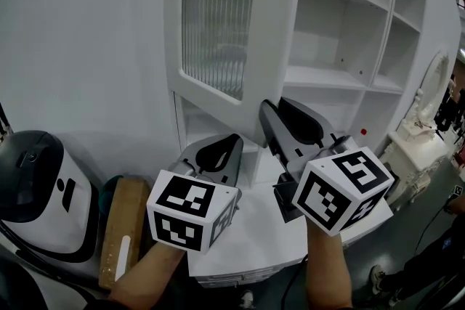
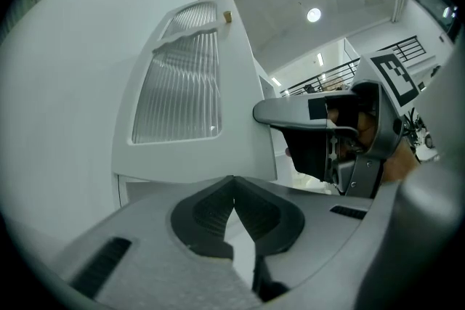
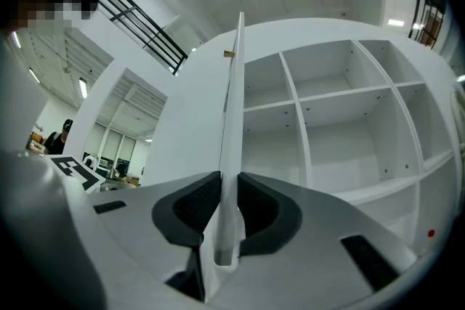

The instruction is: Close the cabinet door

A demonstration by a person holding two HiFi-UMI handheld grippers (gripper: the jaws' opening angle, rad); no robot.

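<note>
— Where's the right gripper (image 3: 221, 208)?
— Head view centre, forearm reaching up, jaws clamped on the free edge of the open cabinet door (image 1: 218, 25).
— And the left gripper (image 2: 232, 213)?
— Lower left, jaws together, holding nothing.

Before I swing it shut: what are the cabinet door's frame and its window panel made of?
Door frame: looks like painted wood or board, smooth matte white, with a thick solid edge where the right claw clamps it. Panel: ribbed translucent glass or acrylic, with vertical flutes and light passing through; I cannot tell which.
</note>
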